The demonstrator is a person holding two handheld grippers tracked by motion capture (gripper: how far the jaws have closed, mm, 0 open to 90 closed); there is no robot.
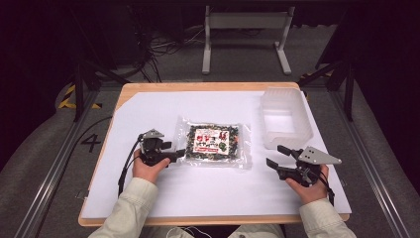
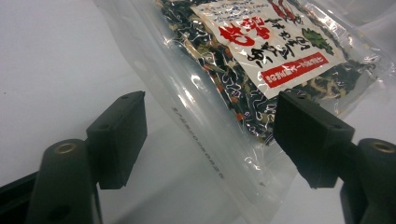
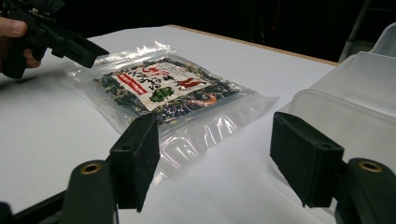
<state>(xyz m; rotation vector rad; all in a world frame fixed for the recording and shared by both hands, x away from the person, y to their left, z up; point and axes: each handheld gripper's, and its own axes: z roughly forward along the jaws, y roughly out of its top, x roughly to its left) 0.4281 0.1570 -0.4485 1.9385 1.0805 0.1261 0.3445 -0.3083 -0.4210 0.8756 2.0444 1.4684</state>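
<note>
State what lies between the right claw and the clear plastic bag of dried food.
Only bare white table sheet, seen in the high view, separates the right claw from the clear plastic bag of dried food.

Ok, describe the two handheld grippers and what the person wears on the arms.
Both the left gripper and the right gripper are black, each with two blocky, flat-faced jaws on arms with brass-coloured pivot rivets. A grey three-cornered plate sits on top of each, larger-looking on the right. A black cable trails from each. The sleeves are pale beige with buttoned-style cuffs.

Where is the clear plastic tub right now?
In the high view the tub sits at the table's far right, just right of the food bag.
</note>
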